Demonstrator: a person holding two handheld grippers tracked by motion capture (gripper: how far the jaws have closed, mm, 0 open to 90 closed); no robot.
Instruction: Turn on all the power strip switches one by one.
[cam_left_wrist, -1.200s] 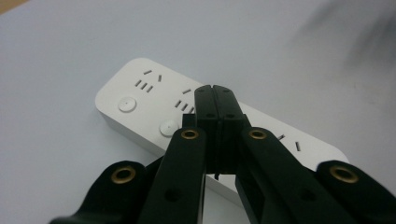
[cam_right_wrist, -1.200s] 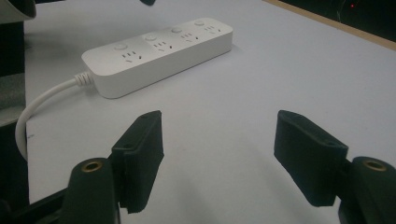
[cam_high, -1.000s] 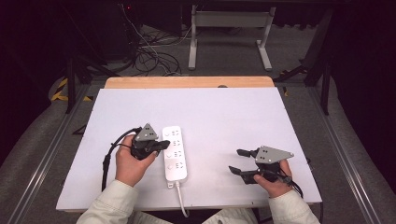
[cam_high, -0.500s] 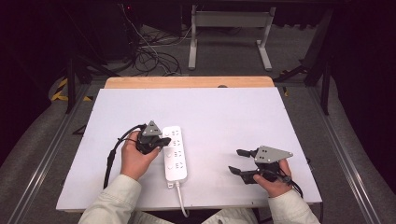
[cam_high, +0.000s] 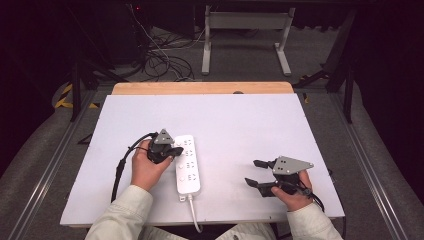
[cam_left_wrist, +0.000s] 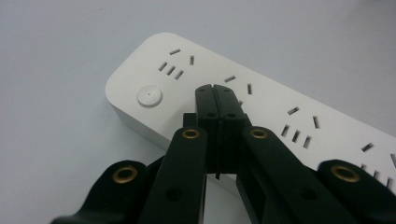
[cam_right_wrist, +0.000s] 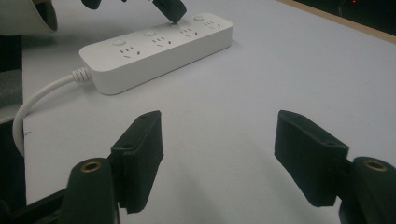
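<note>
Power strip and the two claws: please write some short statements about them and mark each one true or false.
1. The left claw is shut, with its tips over the white power strip. True.
2. The right claw is shut on the strip's cable. False: its jaws stand wide open above the bare white table, holding nothing.
3. The strip's cable leaves at the end nearest the person. True.
4. A plug sits in one of the strip's sockets. False: every socket in sight is free.
5. The power strip has round buttons on top. True.
</note>
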